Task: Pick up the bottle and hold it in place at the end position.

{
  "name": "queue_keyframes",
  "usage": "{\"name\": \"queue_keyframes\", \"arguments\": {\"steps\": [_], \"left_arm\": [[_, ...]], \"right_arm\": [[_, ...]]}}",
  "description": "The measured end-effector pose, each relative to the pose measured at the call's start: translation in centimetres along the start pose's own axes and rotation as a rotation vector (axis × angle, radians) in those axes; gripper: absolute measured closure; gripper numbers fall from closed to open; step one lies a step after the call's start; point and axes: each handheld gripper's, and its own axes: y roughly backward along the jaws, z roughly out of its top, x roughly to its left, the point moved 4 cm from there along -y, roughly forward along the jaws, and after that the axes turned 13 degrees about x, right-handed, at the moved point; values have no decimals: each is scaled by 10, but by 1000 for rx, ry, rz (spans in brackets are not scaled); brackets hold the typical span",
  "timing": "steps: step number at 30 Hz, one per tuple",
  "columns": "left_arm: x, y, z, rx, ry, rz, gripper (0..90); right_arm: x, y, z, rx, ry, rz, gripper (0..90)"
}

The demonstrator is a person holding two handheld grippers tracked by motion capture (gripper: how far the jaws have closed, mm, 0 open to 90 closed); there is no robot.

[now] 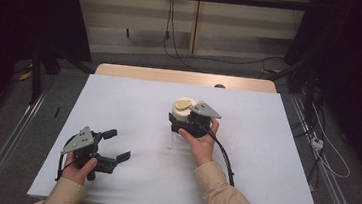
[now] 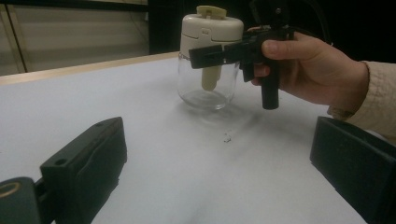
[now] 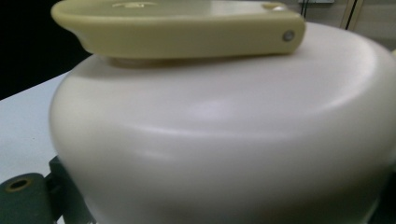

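Jar [image 1: 182,116] was stood upright just past table [image 1: 119,101] centre, toward 1 o'clock. Right tongs [image 1: 180,119] were clamped around its cream lid [image 2: 212,30], likely to steady or twist it. Lid: smooth, matte, domed plastic, with a flat yellowish tab [image 3: 177,25] on top. Body: clear rounded glass. Left tongs [image 1: 118,146] were held apart, idle, at 8 o'clock, well clear of the jar.

Dim, soft overhead light; dark surroundings, blurred close-ups.

Cream lid [image 2: 212,29] (yellow handle [image 3: 177,25]) tops a clear jar [image 2: 205,86] on the white table [image 1: 133,107].
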Motion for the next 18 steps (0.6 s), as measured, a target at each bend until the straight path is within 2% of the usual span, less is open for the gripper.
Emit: {"name": "queue_keyframes", "arguments": {"steps": [18], "left_arm": [[0, 0, -1, -1, 3, 1, 35]], "right_arm": [[1, -15, 3, 11, 6, -7, 61]]}}
